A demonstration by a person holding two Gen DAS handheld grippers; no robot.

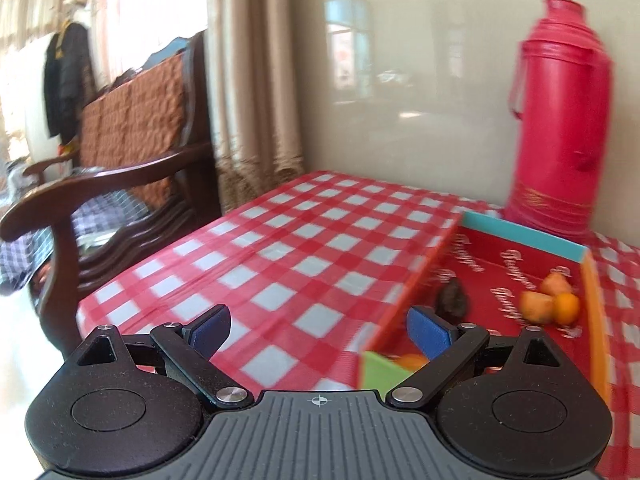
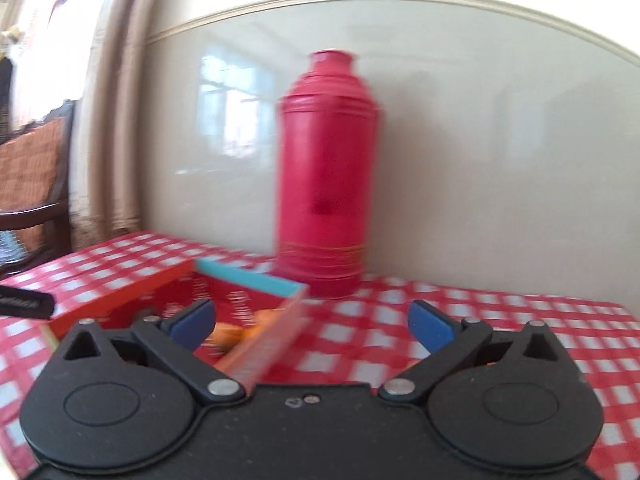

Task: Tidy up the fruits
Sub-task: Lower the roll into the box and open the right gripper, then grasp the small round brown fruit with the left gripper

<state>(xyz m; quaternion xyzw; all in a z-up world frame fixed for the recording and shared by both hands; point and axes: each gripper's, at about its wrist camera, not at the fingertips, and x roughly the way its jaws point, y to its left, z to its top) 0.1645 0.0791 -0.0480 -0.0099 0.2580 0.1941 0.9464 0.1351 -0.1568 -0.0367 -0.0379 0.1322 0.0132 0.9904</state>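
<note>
A shallow red box (image 1: 516, 264) with orange, teal and green rims lies on the checked tablecloth. Inside it are three orange fruits (image 1: 550, 302) near the right wall, a dark fruit (image 1: 452, 300), and one more orange fruit (image 1: 412, 360) at the near corner. My left gripper (image 1: 318, 330) stands open and empty over the box's left wall. In the right wrist view the box (image 2: 168, 280) sits at the lower left with orange fruit (image 2: 236, 330) showing behind its right wall. My right gripper (image 2: 310, 324) is open and empty just above that wall.
A tall red thermos flask (image 1: 560, 120), also (image 2: 326, 172), stands behind the box against the glossy wall. A dark wooden chair (image 1: 100, 184) stands beside the table's left edge. The other tool's black tip (image 2: 28, 304) shows at the left. Checked cloth (image 2: 500, 320) stretches to the right.
</note>
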